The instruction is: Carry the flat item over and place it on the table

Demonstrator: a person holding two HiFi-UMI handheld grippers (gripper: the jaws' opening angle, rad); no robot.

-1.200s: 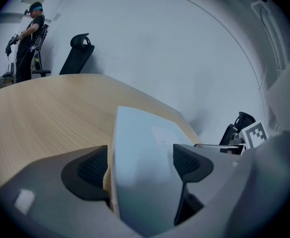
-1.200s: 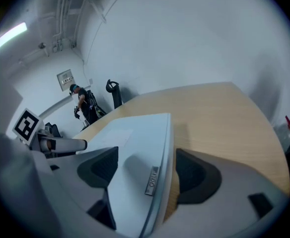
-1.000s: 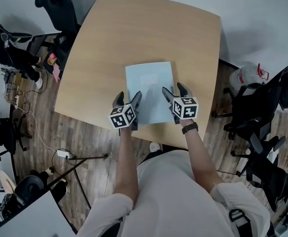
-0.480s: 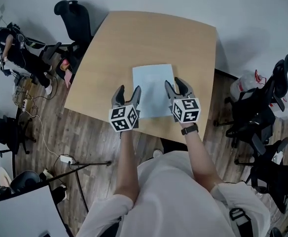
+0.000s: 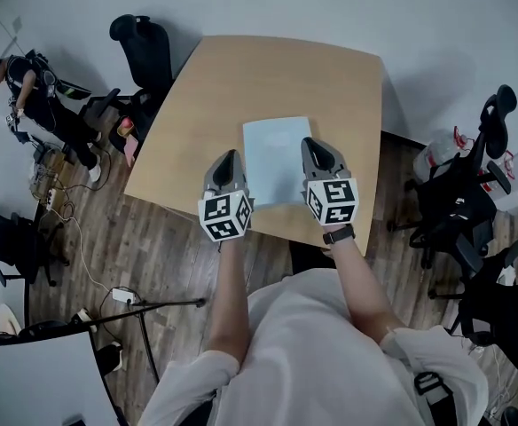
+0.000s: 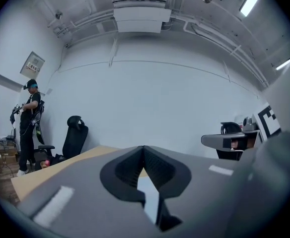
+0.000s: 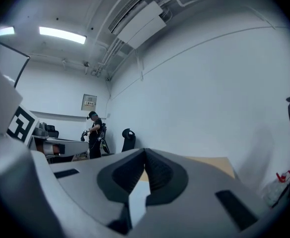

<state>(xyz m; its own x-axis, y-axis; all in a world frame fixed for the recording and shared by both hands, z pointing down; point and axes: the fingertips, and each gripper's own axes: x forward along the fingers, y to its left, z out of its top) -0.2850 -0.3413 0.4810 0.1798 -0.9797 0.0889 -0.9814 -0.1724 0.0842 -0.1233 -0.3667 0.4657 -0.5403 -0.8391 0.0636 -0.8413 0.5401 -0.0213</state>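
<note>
A pale blue sheet (image 5: 275,160) lies flat on the wooden table (image 5: 259,74) near its front edge, its long axis running from that edge toward the far one. The left gripper (image 5: 230,157) hangs just beside the sheet's left edge and the right gripper (image 5: 313,145) over its right edge, both with jaws pressed together, gripping nothing.

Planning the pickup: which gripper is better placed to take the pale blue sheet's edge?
Right, probably: right gripper overlaps the sheet at its edge; left gripper sits just beside it. Both have jaws shut, empty.
</note>
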